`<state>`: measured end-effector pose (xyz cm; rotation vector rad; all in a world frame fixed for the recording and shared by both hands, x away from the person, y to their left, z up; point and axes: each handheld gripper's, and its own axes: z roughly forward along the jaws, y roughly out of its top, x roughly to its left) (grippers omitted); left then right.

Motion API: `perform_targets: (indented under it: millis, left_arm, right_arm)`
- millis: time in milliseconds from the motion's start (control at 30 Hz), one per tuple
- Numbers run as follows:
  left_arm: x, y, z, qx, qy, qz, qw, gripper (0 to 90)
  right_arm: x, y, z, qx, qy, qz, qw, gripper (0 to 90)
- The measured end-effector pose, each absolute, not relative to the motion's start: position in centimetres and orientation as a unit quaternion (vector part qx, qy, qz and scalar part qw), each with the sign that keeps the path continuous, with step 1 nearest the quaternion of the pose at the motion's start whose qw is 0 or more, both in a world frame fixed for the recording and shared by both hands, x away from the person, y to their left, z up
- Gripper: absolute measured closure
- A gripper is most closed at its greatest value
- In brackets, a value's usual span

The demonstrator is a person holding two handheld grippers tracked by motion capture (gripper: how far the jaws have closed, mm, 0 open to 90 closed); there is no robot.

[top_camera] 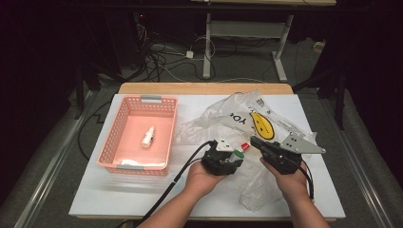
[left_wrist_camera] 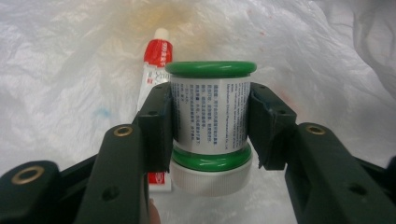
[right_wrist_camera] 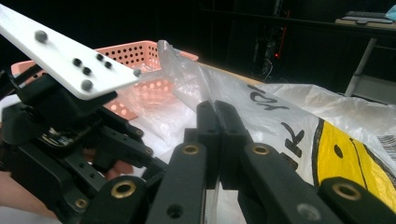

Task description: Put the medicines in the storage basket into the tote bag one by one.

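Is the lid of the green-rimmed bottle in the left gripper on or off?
On. The white cap sits on the bottle, which the left gripper clamps by its sides.

Each black gripper (top_camera: pixel 231 156) has brass-ringed screw holes and, seemingly, one trailing black cable.

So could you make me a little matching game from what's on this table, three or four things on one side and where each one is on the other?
Things:
1. green-capped bottle
2. small white bottle
3. red and white tube
4. plastic bag

Places or states:
A. lying inside the pink basket
B. pinched at its edge by the right gripper
C. clamped between the jaws of the left gripper
D. lying on the plastic beside the clamped bottle

Pairs: 1-C, 2-A, 3-D, 4-B
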<state>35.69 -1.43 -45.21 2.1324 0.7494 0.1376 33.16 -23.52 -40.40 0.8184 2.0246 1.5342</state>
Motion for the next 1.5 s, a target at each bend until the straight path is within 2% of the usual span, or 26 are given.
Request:
perform_targets:
  millis: [667, 1033, 1200, 1333, 1500]
  left_arm:
    - [37.5, -5.5, -46.5, 0.849, 0.301, 0.066, 0.429, 53.5]
    - [37.9, -6.4, -47.1, 0.847, 0.305, 0.072, 0.429, 53.2]
    - [37.9, -6.3, -46.7, 0.84, 0.309, 0.071, 0.44, 43.1]
    - [37.7, -5.9, -46.6, 0.845, 0.305, 0.071, 0.434, 39.7]
    - [37.1, -4.8, -46.3, 0.845, 0.304, 0.065, 0.436, 39.6]
  right_arm:
    - [33.2, -23.8, -40.2, 0.299, 0.733, 0.563, 0.237, 90.0]
    - [33.2, -23.9, -40.2, 0.298, 0.733, 0.565, 0.236, 90.0]
    - [33.2, -23.9, -40.2, 0.298, 0.733, 0.565, 0.236, 90.0]
    - [33.3, -24.0, -40.2, 0.297, 0.733, 0.565, 0.236, 90.0]
    - [33.2, -23.9, -40.2, 0.297, 0.733, 0.565, 0.236, 90.0]
